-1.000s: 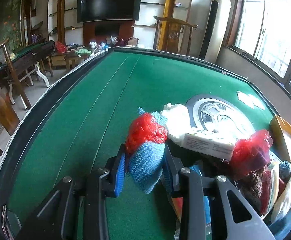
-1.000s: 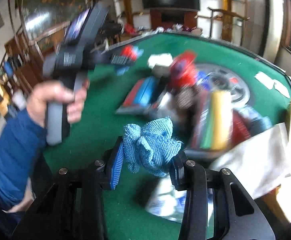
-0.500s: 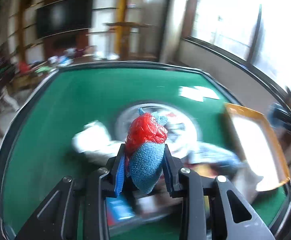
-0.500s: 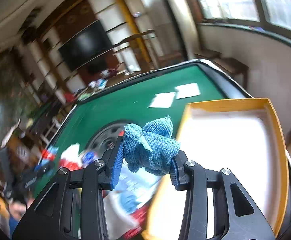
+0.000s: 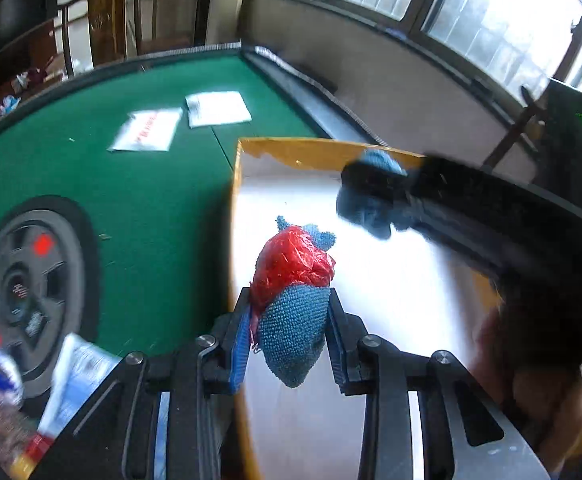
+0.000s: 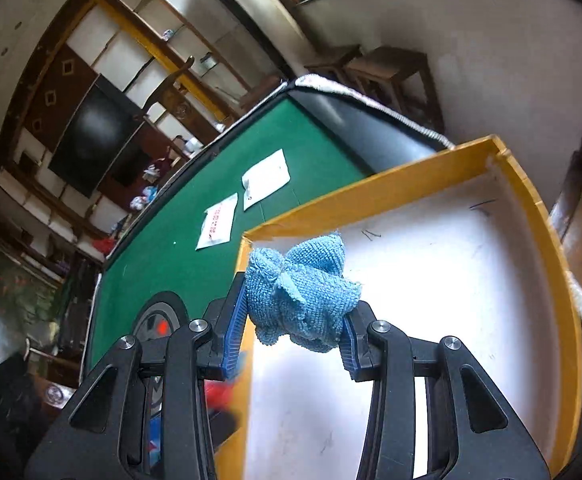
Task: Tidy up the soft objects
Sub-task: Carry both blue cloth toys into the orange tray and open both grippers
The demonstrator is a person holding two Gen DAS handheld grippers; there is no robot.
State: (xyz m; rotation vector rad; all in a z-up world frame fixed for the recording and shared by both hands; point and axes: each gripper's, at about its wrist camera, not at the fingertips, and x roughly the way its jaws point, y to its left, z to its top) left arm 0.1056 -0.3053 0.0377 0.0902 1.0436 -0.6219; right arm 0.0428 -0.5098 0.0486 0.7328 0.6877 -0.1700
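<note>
Blue cloth w/ red bag (image 5: 291, 280) sits squeezed in left gripper (image 5: 289, 332), over yellow box (image 5: 311, 152). Light blue cloth (image 6: 301, 296) squeezed in right gripper (image 6: 295, 334), over box's near-left corner.

Green felt tabletop (image 5: 139, 184) with dark padded rim. Bright windows (image 5: 471, 12) along pale wall, daylight glaring in. Wooden chair (image 5: 103, 28) behind far edge. Dark television (image 6: 91, 136) mounted among cream wall shelves (image 6: 139, 36), wood trim.
</note>
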